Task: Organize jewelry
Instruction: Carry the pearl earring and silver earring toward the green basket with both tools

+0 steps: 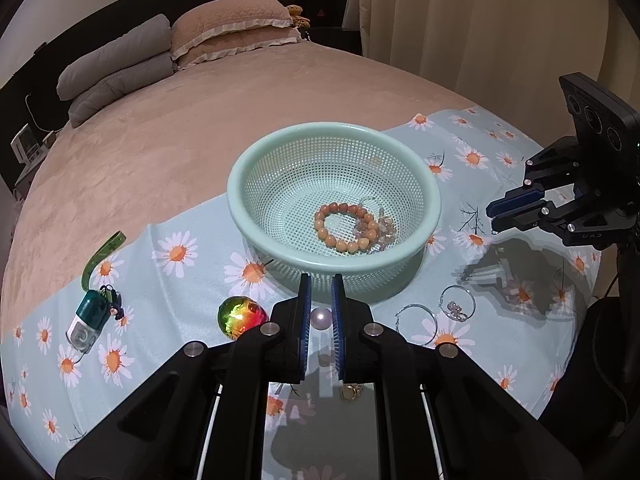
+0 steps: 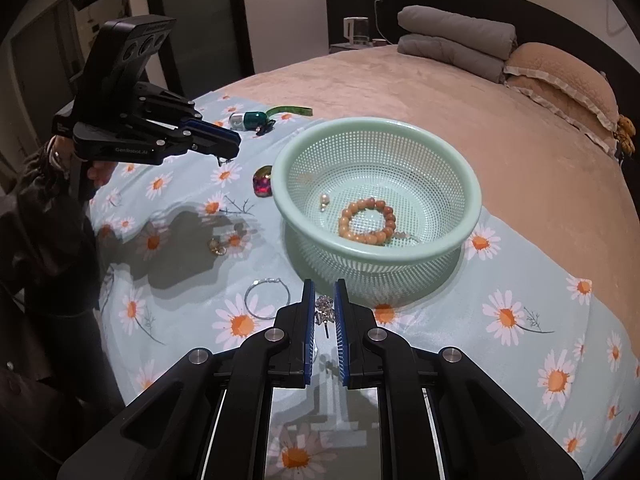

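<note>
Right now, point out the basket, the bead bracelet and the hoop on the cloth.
Basket [image 1: 236, 184]: left wrist view, on its left rim.
Bead bracelet [image 1: 320, 233]: left wrist view, on a left-side bead.
Hoop [image 2: 250, 290]: right wrist view, on its left arc.

We see both grippers black w/ blue finger pads [image 1: 305, 312], silver screws; left gripper [image 2: 228, 148] marked "GenRobot.AI"; person's sleeve [image 2: 36, 184] dark.

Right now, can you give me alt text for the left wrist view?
The left gripper has its fingers shut on a pearl, just short of a mint mesh basket holding a beaded bracelet. Two hoop earrings lie on the daisy-print cloth.
</note>
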A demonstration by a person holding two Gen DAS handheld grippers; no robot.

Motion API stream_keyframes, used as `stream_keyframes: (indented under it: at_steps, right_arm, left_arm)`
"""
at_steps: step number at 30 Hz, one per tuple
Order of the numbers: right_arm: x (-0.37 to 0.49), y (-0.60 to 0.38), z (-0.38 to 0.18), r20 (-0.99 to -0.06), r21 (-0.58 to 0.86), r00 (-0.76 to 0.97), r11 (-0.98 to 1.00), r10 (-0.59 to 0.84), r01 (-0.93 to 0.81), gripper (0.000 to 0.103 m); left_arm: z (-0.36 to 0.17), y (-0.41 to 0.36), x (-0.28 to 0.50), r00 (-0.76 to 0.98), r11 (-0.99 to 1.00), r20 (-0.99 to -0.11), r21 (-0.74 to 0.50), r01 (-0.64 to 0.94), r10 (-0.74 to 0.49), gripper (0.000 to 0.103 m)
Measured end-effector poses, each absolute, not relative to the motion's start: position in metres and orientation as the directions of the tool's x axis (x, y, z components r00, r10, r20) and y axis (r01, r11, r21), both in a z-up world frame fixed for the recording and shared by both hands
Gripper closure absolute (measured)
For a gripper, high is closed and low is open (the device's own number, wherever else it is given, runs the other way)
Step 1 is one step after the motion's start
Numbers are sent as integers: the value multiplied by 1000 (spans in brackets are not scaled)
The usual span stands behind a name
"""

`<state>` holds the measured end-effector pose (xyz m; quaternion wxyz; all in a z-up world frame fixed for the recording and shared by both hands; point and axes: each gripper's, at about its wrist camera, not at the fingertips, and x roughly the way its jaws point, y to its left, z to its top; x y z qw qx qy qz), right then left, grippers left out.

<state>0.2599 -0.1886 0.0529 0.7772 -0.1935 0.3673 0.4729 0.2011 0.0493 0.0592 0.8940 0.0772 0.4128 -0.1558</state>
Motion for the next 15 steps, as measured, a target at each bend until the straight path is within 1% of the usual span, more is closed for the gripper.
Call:
stream_keyframes:
  at_steps: [7, 9, 15]
  right_arm:
    - [277, -185, 69, -662, 58, 335, 492, 671, -869, 94]
    - [280, -180, 68, -653, 43, 347, 490, 674, -870, 94]
    - [300, -169, 58, -645, 64, 348, 501, 681, -863, 94]
  left_arm:
    - [67, 42, 222, 633, 935, -734, -7, 354, -246, 93]
    - [64, 39, 229, 625, 932, -737, -18, 362, -257, 93]
    - [48, 32, 246, 595, 930, -762, -24, 368, -255, 93]
